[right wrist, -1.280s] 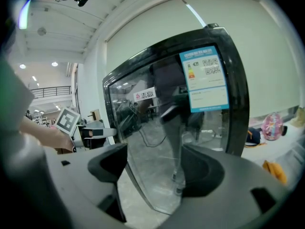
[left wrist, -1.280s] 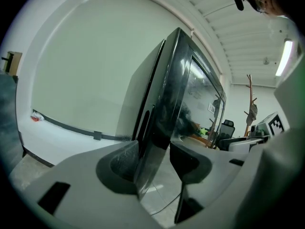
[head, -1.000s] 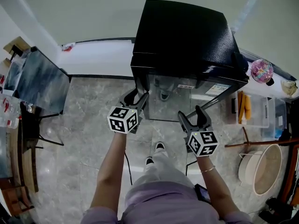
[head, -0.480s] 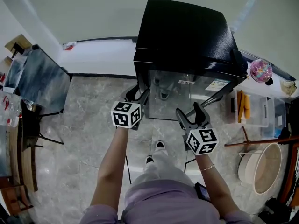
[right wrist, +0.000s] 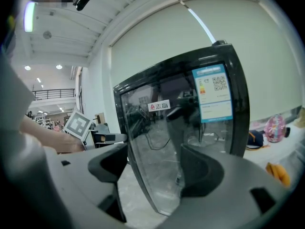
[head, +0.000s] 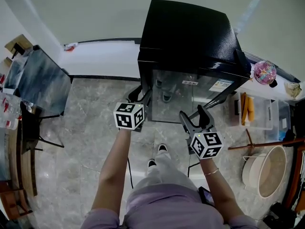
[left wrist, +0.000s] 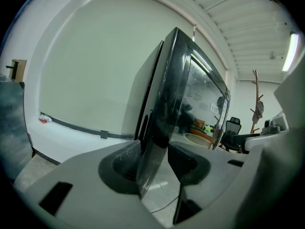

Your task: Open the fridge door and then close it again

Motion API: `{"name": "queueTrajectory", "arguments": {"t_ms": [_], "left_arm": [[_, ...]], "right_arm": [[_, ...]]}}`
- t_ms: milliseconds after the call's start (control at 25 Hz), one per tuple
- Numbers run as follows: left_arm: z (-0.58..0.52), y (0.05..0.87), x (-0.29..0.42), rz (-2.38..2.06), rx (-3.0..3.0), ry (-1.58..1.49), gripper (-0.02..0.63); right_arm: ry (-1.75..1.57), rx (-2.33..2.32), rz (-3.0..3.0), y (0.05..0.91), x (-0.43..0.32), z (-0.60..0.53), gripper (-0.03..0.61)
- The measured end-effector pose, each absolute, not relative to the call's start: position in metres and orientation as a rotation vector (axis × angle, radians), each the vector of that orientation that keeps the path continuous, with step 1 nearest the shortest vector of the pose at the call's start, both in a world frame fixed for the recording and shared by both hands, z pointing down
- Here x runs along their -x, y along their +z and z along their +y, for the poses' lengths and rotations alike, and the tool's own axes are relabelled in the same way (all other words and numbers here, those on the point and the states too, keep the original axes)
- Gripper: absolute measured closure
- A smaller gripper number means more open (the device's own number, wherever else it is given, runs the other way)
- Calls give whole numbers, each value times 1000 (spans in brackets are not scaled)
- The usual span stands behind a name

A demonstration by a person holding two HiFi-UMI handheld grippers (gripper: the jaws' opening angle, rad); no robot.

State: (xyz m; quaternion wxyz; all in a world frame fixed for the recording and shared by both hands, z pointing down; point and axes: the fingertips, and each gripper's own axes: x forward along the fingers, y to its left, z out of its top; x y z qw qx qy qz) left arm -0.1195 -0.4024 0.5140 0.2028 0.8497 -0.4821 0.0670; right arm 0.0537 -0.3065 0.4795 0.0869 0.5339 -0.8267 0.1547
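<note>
One black fridge is seen standing on a grey marbled floor against a pale wall, directly ahead of the person. Its glass fridge door faces the person and lies close against the cabinet; whether it is fully seated cannot be told. A blue-and-white label is fixed near the door's upper corner, and a small red-and-white sticker is fixed higher on the glass.

The left gripper is held at the door's left edge. In the left gripper view its jaws are parted, and the door edge is received between them; one pad lies against the edge, while a narrow gap is visible at the other. No firm clamp is shown.

The right gripper is held in front of the door's lower edge. Its jaws are spread wide and nothing is gripped; only the glass is seen beyond them.

A clear box and a round tub are placed on the floor to the right, well apart from the fridge.
</note>
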Motion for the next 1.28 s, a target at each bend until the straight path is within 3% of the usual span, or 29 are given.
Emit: {"name": "queueTrajectory", "arguments": {"t_ms": [560, 1280], "left_arm": [[-401, 512, 125, -1323, -2364, 164, 492], [-406, 516, 117, -1231, -2489, 324, 462]], "right_arm": [[481, -1578, -2451, 484, -45, -309, 238], [501, -1587, -2440, 484, -43, -306, 238]]}}
